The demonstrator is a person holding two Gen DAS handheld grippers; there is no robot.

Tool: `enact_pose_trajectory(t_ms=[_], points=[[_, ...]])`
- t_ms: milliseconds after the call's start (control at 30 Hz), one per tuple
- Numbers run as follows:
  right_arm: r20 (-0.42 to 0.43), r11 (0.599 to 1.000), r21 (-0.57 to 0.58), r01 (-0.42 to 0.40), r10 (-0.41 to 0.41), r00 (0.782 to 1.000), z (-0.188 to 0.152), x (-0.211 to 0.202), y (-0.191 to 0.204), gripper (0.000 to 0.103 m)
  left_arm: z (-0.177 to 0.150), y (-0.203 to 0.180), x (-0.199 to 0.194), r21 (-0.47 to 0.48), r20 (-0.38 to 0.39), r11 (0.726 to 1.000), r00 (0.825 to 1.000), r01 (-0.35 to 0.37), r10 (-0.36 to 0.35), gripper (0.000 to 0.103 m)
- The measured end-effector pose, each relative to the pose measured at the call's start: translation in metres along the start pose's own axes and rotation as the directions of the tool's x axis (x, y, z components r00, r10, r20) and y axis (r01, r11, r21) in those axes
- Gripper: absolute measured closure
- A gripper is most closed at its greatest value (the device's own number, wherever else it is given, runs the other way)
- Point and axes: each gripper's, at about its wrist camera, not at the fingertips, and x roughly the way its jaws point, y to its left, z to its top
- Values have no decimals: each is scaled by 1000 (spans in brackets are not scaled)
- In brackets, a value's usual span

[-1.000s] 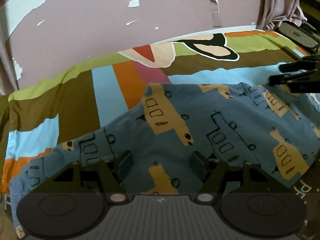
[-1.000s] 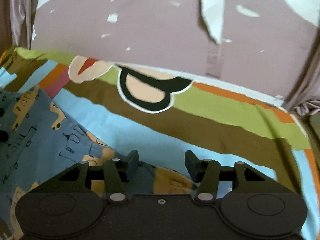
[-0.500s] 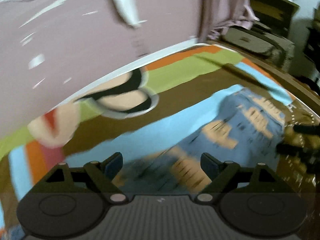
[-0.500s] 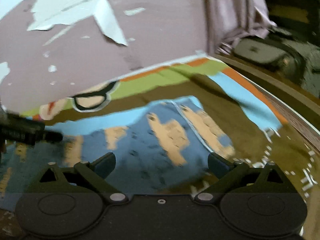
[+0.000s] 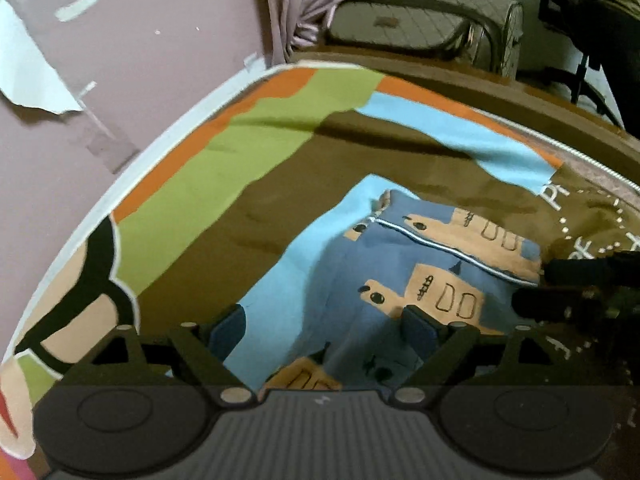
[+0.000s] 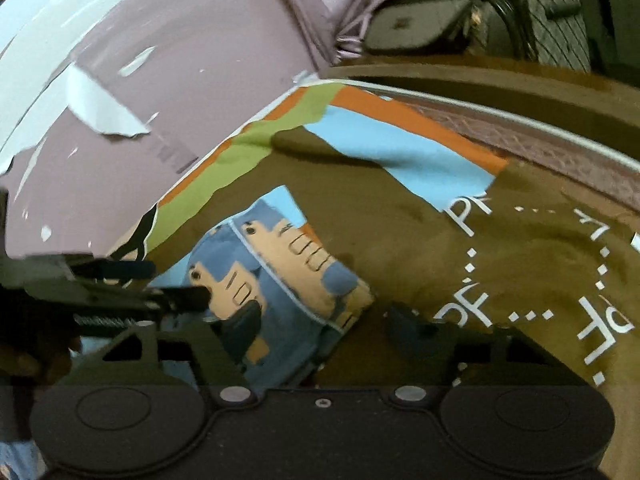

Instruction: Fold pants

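While pants lie flat on striped bedsheet, both grippers hang over one end, holding nothing. Left gripper: jaws wide apart, cloth below gap, pads clear of it. Right gripper: jaws have just been closing, gap still wide; hem corner under left pad, no pinch visible. Likely handling: light, limp knit, will sag and crease, slides easily on sheet. Best hold, judging from here: doubled hem edge by white seam line, one corner per gripper.
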Motion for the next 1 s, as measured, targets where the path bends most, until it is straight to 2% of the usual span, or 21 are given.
enact_pose_trajectory(t_ms=[133,233,333,367,400,433,500,600,667,767,867,1000], points=[[1,1000,22,-10,10,1000,3,6,-1,44,-4,3,16,-31,-9,999,1000,16,-16,7],[8,998,65,-7,7,1000,6,9,-6,55,-7,6,17,-53,-2,998,1000,28,-28,6],[15,992,127,-14,13,1000,7,9,-13,71,-3,10,12,-70,-2,997,999,41,-41,7],[19,990,136,-22,20,1000,6,9,-14,81,-2,13,9,-86,3,995,999,46,-46,8],[29,990,138,-31,27,999,7,8,-14,86,1,16,6,-102,9,994,999,49,-49,8],[43,991,129,-36,31,999,6,5,-13,87,3,19,2,-122,15,991,998,57,-56,8],[69,996,84,-35,29,997,6,0,-6,89,10,26,-5,-169,29,981,996,92,-89,9],[119,998,-55,-4,10,993,1,-7,15,90,23,34,-16,-245,47,956,987,159,-152,10],[155,983,-180,23,5,988,-5,-11,33,90,33,39,-19,-295,42,932,977,212,-208,10],[191,940,-337,59,7,982,-15,-12,57,90,49,43,-18,-375,12,889,960,262,-278,10],[211,896,-435,90,5,977,-23,-13,71,90,65,38,-13,-417,-25,869,952,266,-304,13],[223,860,-499,111,4,975,-29,-12,77,90,82,21,-2,-419,-96,878,950,232,-297,16]])
